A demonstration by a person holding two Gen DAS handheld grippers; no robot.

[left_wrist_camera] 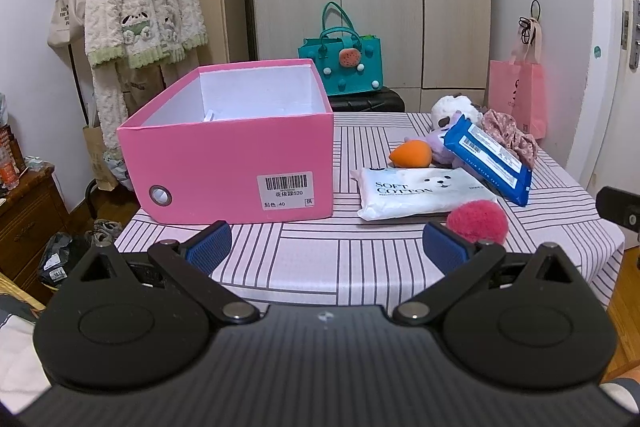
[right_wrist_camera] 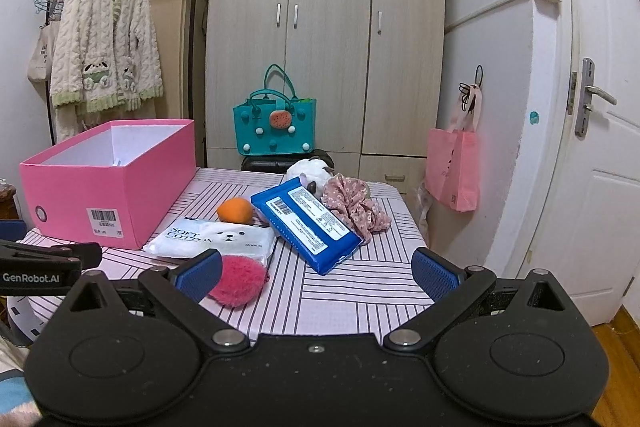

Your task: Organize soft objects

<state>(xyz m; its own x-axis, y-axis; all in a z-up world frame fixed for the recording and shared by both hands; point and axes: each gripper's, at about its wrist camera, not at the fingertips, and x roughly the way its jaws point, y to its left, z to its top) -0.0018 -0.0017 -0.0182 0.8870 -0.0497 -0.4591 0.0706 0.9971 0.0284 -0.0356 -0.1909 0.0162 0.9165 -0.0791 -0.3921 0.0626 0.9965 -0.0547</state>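
Note:
An open pink box (left_wrist_camera: 228,163) (right_wrist_camera: 108,187) stands on the left of the striped table. To its right lie a white Soft Cotton pack (left_wrist_camera: 420,193) (right_wrist_camera: 212,237), a red pompom (left_wrist_camera: 478,221) (right_wrist_camera: 238,281), an orange sponge (left_wrist_camera: 412,154) (right_wrist_camera: 235,209), a blue wipes pack (left_wrist_camera: 488,159) (right_wrist_camera: 308,223), a floral scrunchie (left_wrist_camera: 510,135) (right_wrist_camera: 354,205) and a white plush toy (left_wrist_camera: 454,109) (right_wrist_camera: 310,169). My left gripper (left_wrist_camera: 328,247) is open above the near table edge, in front of the box. My right gripper (right_wrist_camera: 316,273) is open too, with the pompom beside its left finger.
A teal bag (left_wrist_camera: 344,67) (right_wrist_camera: 276,125) sits on a black case behind the table, before a wardrobe (right_wrist_camera: 320,27). A pink bag (right_wrist_camera: 454,171) hangs on the right wall by the door. A clothes rack with a fleece robe (left_wrist_camera: 136,7) stands at the left.

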